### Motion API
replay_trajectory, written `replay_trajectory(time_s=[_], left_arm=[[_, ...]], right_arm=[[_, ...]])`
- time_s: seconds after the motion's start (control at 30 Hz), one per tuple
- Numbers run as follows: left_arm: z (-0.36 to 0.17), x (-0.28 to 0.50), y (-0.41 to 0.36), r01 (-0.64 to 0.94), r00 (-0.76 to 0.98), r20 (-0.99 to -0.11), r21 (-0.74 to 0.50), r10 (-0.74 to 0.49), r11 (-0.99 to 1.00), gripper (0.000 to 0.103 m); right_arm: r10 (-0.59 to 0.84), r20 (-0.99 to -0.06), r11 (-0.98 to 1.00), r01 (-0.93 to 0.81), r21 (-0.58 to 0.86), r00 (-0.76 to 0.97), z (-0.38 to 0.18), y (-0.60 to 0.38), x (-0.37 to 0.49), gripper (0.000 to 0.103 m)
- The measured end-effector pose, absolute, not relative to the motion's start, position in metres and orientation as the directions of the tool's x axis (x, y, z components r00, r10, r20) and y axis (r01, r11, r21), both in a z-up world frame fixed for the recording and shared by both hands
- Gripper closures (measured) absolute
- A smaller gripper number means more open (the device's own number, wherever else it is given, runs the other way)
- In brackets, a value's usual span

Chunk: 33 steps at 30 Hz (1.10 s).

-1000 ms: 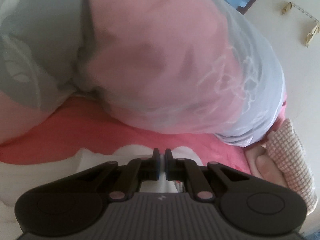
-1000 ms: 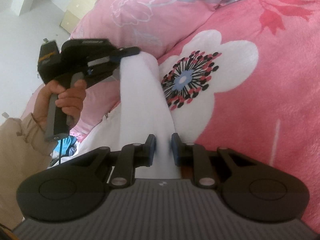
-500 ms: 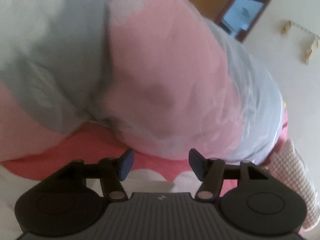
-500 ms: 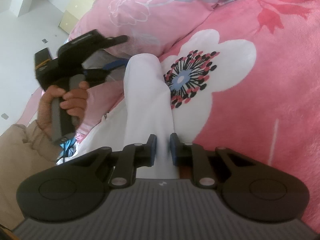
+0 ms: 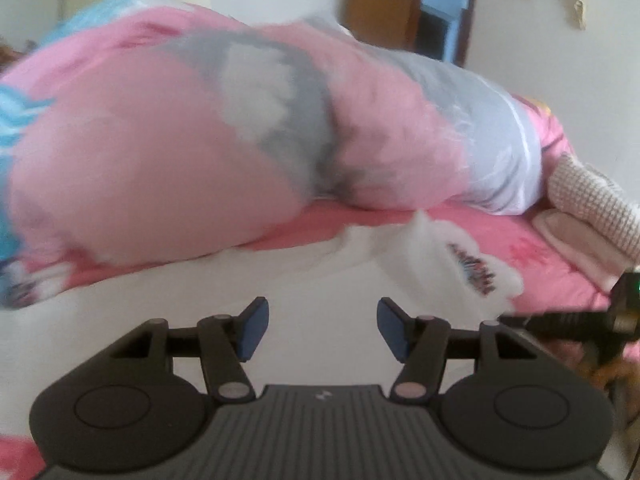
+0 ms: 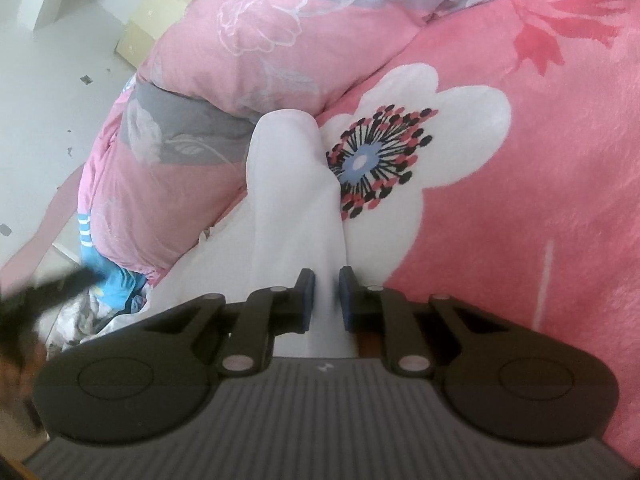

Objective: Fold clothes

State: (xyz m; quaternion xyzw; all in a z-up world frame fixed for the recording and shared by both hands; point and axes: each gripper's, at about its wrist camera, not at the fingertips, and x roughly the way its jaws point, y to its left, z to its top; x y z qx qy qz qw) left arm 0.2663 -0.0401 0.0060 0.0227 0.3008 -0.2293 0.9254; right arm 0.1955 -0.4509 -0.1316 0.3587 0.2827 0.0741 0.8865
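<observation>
A white garment (image 6: 292, 200) lies folded lengthwise on the pink flowered blanket (image 6: 540, 160). My right gripper (image 6: 326, 296) is shut on the garment's near edge, the cloth pinched between its blue pads. In the left wrist view the same white garment (image 5: 280, 276) spreads flat below my left gripper (image 5: 318, 328), which stands open with nothing between its fingers, above the cloth. At that view's right edge the right gripper (image 5: 560, 326) shows as a dark blur. In the right wrist view the left gripper (image 6: 44, 292) is a blurred dark shape at the left edge.
A bulky pink and grey quilt (image 5: 240, 140) is heaped behind the garment. A checked cloth (image 5: 592, 196) lies at the far right of the bed. Blue clothing (image 6: 116, 276) sits at the bed's left edge, with white floor (image 6: 60, 60) beyond. A doorway (image 5: 444, 12) is in the back wall.
My left gripper let go of the garment's far end, opened wide and pulled back toward the near left. The far end now lies flat. My right gripper stays shut on the cloth.
</observation>
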Motion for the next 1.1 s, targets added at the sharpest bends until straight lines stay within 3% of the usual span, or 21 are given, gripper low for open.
replay_trajectory(time_s=[0.17, 0.37, 0.57, 0.83, 1.0, 1.1], left_arm=[[-0.02, 0.267, 0.004, 0.382, 0.737, -0.562, -0.112, -0.376, 0.917, 0.044], [-0.051, 0.268, 0.053, 0.319, 0.759, -0.557, -0.133, -0.337, 0.938, 0.05], [-0.078, 0.265, 0.068, 0.317, 0.743, -0.572, -0.154, -0.346, 0.936, 0.052], [-0.083, 0.269, 0.076, 0.316, 0.725, -0.576, -0.208, -0.377, 0.926, 0.052], [-0.084, 0.27, 0.078, 0.302, 0.724, -0.579, -0.223, -0.375, 0.927, 0.052], [-0.083, 0.269, 0.079, 0.309, 0.728, -0.569, -0.224, -0.382, 0.924, 0.052]], right_arm=[[0.205, -0.481, 0.821, 0.118, 0.559, 0.852, -0.099, -0.435, 0.19, 0.086], [0.178, -0.551, 0.961, -0.024, 0.276, 0.815, -0.053, -0.38, 0.235, 0.089], [0.042, -0.688, 0.999, -0.047, 0.011, 0.725, -0.095, -0.359, 0.29, 0.095], [0.04, -0.638, 0.997, -0.069, -0.02, 0.769, -0.073, -0.353, 0.304, 0.096], [-0.047, -0.674, 0.999, 0.033, -0.034, 0.737, -0.094, -0.359, 0.367, 0.098], [-0.018, -0.646, 0.985, 0.123, 0.118, 0.763, -0.095, -0.381, 0.389, 0.098]])
